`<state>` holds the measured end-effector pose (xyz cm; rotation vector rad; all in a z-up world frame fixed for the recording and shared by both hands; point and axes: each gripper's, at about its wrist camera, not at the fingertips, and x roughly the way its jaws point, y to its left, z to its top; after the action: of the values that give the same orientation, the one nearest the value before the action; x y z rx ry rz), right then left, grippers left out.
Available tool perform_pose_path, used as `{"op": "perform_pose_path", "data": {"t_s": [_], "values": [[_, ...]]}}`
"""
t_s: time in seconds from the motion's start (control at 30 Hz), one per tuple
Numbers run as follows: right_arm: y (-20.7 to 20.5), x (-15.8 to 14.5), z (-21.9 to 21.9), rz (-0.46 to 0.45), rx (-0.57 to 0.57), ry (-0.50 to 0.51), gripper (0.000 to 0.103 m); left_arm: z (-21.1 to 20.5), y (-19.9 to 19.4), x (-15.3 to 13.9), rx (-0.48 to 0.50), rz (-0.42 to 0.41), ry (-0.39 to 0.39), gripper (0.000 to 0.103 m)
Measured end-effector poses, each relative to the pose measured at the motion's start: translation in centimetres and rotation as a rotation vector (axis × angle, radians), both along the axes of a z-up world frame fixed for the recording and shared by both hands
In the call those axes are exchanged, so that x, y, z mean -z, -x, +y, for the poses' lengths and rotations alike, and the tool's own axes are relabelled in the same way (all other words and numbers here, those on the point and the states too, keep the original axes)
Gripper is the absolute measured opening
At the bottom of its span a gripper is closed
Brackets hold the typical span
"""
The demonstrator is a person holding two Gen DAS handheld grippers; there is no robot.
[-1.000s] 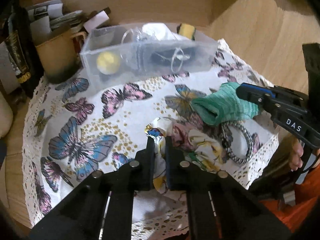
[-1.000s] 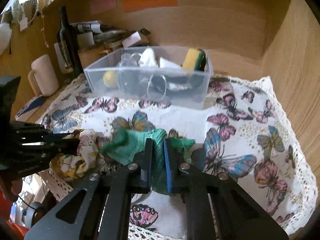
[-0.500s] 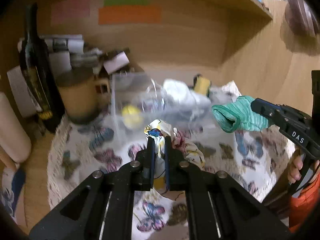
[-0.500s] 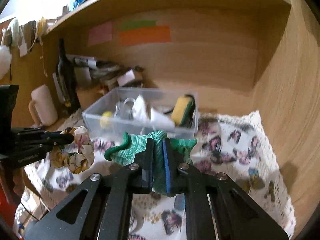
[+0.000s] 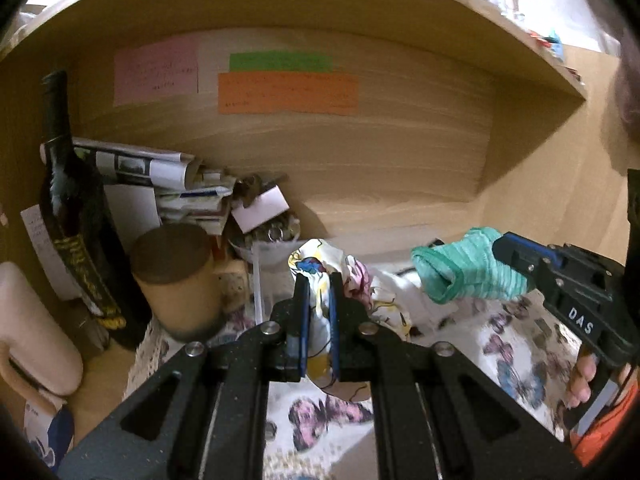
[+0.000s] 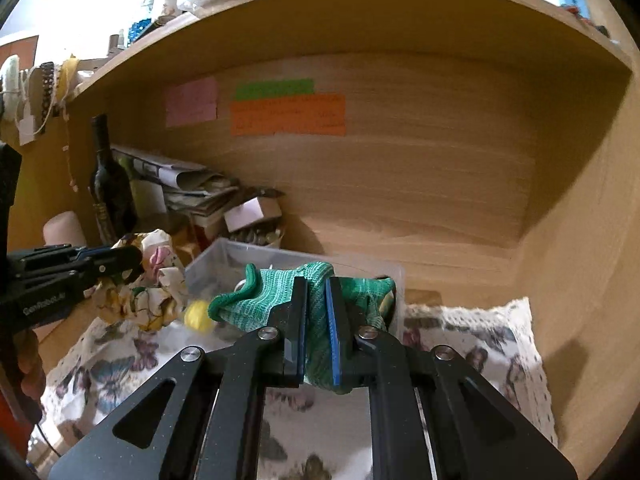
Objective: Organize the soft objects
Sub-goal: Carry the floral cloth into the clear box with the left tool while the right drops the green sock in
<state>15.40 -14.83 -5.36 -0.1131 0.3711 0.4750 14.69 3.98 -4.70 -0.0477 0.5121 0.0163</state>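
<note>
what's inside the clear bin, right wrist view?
In the clear bin, only a yellow ball shows through its wall. The green sock in the right tool covers the rest.

- Dark wine bottle [image 5: 76, 224]: upright, far left of the left gripper, against the wooden back wall [image 5: 360, 168].
- Tan cylindrical mug [image 5: 176, 280]: just right of the bottle, ahead-left of the gripper.
- Cream mug [image 5: 36, 332]: lying at the far left edge, handle downward.
- Rolled newspapers and stacked papers [image 5: 172, 184]: behind the tan mug.
- Small white box [image 5: 260, 208]: right of the papers.
- Pink note [image 5: 156, 72], green note [image 5: 280, 62], orange note [image 5: 286, 94]: stuck on the back wall, above.
- Butterfly-print tablecloth [image 6: 480, 344]: lace-edged, beneath and right of the right gripper.
</note>
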Motion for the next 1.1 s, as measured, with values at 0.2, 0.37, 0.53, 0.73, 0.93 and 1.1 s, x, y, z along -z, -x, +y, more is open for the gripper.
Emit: {"op": "perform_pose_path", "data": {"t_s": [0.2,0.37,0.53,0.73,0.93,1.1], "values": [[-2.8,0.2,1.9,0.019,0.003,0.024,0.008,0.5,-4.1,1.5,-0.033,0.034,-0.025,0.008],[-5.2,1.5,3.4,0.054,0.011,0.078,0.008,0.8,-6.6,3.4,-0.044,0.080,-0.023,0.008],[-7.0,3.3,4.4,0.117,0.012,0.144,0.008,0.8,-8.2,5.1,-0.042,0.123,-0.037,0.008],[-5.6,3.8,3.5,0.123,0.004,0.164,0.046,0.5,-8.9,6.1,-0.033,0.154,-0.052,0.008],[-3.2,3.0,1.4,0.116,-0.014,0.120,0.051,-0.2,-9.1,6.8,-0.028,0.174,-0.098,0.016],[0.1,2.6,0.2,0.087,-0.047,0.118,0.055,-0.5,-8.0,6.8,-0.024,0.175,-0.101,0.031]]}}
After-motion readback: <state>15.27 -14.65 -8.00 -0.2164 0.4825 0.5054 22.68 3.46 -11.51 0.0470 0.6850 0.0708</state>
